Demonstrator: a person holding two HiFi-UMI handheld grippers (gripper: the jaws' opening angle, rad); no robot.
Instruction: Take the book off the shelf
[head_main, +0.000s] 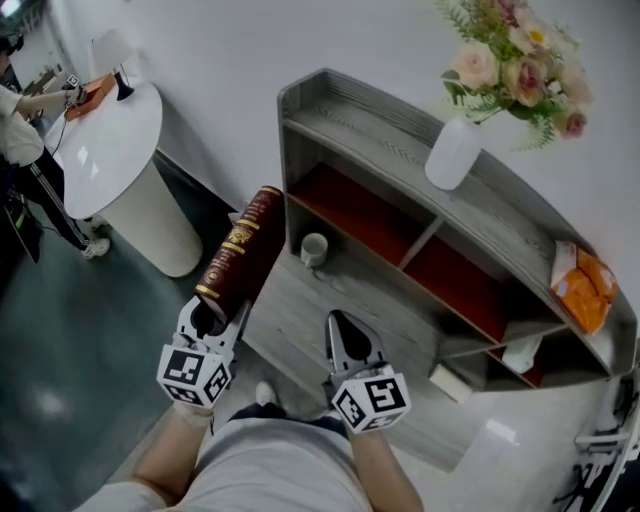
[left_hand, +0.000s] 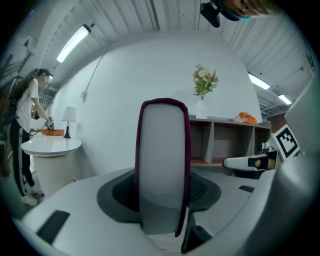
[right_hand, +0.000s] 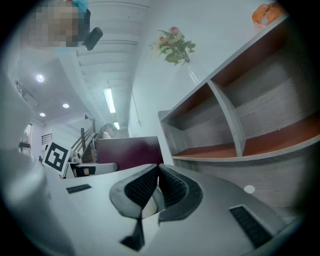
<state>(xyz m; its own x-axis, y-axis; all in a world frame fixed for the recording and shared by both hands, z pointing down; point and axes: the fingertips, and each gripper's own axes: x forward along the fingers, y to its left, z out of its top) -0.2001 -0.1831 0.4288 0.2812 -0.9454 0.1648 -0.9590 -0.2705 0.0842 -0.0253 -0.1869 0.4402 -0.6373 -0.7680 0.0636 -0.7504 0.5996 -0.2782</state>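
Observation:
A dark red book with gold lettering is out of the grey shelf, tilted in the air in front of its left end. My left gripper is shut on the book's lower end. In the left gripper view the book's pale page edge stands upright between the jaws of the left gripper. My right gripper hovers over the shelf's low front board, shut with nothing in it. In the right gripper view the right gripper has its ribbed pads together, with the book's cover to the left and the shelf to the right.
A white cup sits on the shelf's low board at the left. A white vase of flowers and an orange bag rest on top. A round white table stands at far left, with a person beside it.

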